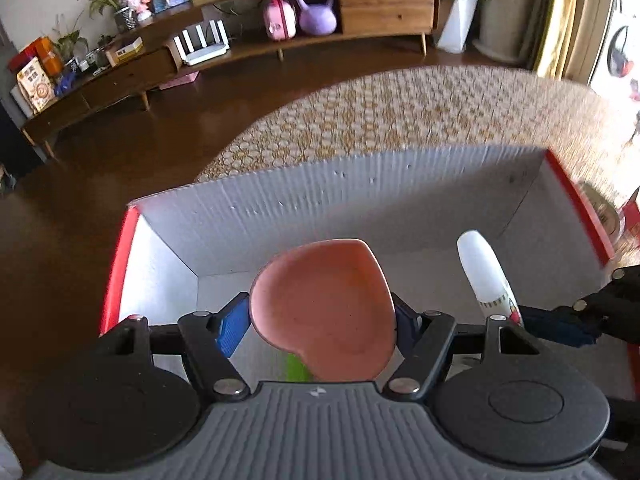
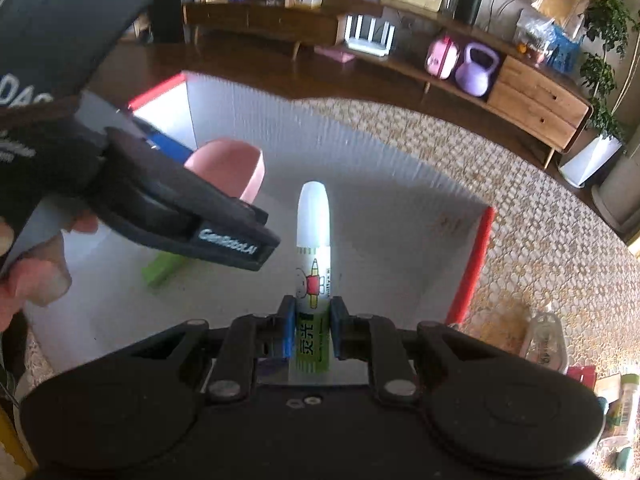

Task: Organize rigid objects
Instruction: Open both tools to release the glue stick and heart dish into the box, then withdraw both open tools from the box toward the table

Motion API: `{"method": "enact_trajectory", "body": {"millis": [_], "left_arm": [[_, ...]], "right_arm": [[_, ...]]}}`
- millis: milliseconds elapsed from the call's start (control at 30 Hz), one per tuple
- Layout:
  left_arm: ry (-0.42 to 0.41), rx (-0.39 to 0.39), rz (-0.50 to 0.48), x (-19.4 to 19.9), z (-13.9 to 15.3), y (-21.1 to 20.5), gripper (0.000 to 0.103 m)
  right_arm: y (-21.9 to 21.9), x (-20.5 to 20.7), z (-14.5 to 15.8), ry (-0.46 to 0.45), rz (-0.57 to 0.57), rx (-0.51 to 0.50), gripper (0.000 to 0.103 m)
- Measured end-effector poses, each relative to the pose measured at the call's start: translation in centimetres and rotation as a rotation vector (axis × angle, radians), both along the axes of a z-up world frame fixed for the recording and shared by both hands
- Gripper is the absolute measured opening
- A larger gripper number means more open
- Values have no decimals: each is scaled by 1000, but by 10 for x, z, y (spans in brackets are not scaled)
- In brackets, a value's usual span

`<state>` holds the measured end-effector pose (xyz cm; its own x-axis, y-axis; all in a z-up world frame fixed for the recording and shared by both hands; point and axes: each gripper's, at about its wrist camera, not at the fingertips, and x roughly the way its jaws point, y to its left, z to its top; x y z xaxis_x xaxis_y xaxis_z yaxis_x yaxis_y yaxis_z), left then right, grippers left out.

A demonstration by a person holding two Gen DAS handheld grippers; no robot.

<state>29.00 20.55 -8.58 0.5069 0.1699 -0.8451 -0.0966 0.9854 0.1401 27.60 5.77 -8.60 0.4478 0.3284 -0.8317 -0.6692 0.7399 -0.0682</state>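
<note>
My left gripper (image 1: 320, 324) is shut on a pink heart-shaped dish (image 1: 324, 308) and holds it above the open white box with red edges (image 1: 320, 196). My right gripper (image 2: 310, 328) is shut on a white glue stick with a green label (image 2: 313, 264), pointing it up over the same box (image 2: 400, 184). The glue stick (image 1: 486, 276) shows at the right of the left wrist view. The left gripper with the dish (image 2: 232, 168) shows at the left of the right wrist view. A green block (image 2: 162, 268) lies on the box floor.
The box stands on a patterned woven mat (image 1: 400, 116). A clear container (image 2: 546, 340) and small packages (image 2: 624, 404) lie on the mat right of the box. A wooden sideboard (image 1: 384, 4) with a purple kettlebell (image 1: 318, 10) stands across the brown floor.
</note>
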Motion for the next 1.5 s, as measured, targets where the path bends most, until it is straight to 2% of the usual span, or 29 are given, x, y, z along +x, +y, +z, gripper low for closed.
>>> {"method": "enact_trajectory", "body": {"millis": [67, 300, 533, 733, 933, 1167, 1500], "left_arm": [[33, 7, -8, 7, -6, -1, 71], [198, -40, -25, 27, -25, 3, 72], [242, -49, -27, 25, -34, 2, 71], [233, -50, -21, 22, -28, 1, 73], [193, -51, -18, 17, -15, 0, 74], [122, -48, -17, -4, 10, -7, 74], [1, -45, -6, -50, 49, -22, 74]], "right_arm": [[3, -1, -4, -1, 8, -21, 17], [8, -1, -6, 20, 19, -46, 17], [9, -4, -4, 28, 28, -39, 24], [5, -7, 2, 21, 8, -21, 34], [-2, -13, 11, 15, 5, 15, 39], [-14, -31, 29, 7, -6, 64, 42], [-41, -63, 63, -29, -45, 155, 53]]}}
